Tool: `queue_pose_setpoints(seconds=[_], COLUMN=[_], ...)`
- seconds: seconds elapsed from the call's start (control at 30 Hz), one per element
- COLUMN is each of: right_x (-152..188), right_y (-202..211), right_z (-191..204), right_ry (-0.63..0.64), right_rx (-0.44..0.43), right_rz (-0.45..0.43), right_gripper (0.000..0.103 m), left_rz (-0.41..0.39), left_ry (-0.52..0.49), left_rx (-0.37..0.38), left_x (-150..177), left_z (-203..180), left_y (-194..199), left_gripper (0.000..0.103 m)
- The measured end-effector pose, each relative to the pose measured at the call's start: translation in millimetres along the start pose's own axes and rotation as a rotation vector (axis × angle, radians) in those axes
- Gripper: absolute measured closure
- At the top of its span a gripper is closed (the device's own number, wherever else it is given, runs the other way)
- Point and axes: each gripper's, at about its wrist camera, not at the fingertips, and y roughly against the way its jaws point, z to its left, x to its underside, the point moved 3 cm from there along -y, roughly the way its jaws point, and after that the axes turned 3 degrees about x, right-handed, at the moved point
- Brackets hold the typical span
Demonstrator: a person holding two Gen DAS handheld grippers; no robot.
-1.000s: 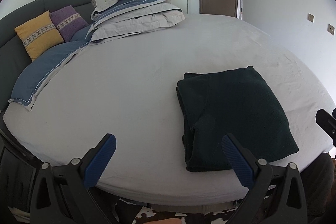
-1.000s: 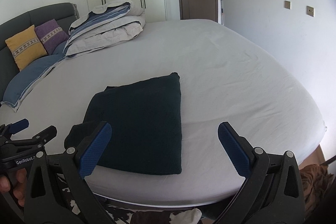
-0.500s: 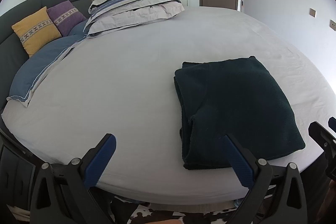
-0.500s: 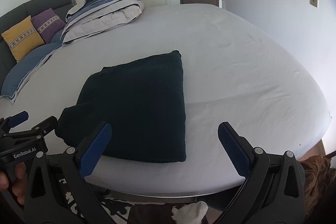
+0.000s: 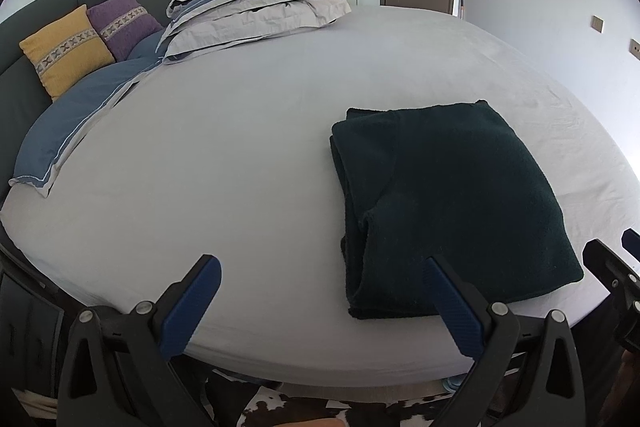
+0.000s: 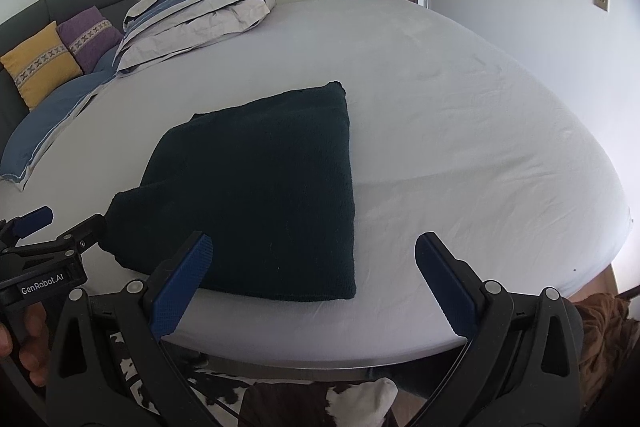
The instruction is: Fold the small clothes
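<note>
A dark green garment (image 5: pixel 448 203) lies folded into a rectangle on the grey bed sheet (image 5: pixel 224 163), near the bed's front edge. It also shows in the right wrist view (image 6: pixel 264 187). My left gripper (image 5: pixel 320 283) is open and empty, above the front edge, with its right finger just over the garment's near edge. My right gripper (image 6: pixel 314 267) is open and empty, over the garment's near right corner. Neither gripper touches the cloth.
A folded grey and blue duvet (image 5: pixel 256 7) is stacked at the back of the bed. A yellow cushion (image 5: pixel 64 47) and a purple cushion (image 5: pixel 124 21) lean on the dark headboard, beside a blue pillow (image 5: pixel 76 123). A cowhide rug (image 6: pixel 320 403) lies below.
Both grippers have moved forward and slightly down toward the bed, so the folded garment looks larger and nearer. Both stay open. The garment has not moved.
</note>
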Motion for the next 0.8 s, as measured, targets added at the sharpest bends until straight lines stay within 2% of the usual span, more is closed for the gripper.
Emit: queue_pose_setpoints(seconds=[0.8], right_x=[10], right_y=[-7], right_z=[13], right_ry=[-0.012], right_rx=[0.0], right_rz=[0.022], right_gripper=[0.0], left_rz=[0.028], left_ry=[-0.001], left_rx=[0.016], left_x=[4], left_z=[-7], left_y=[-9], left_gripper=[0.0])
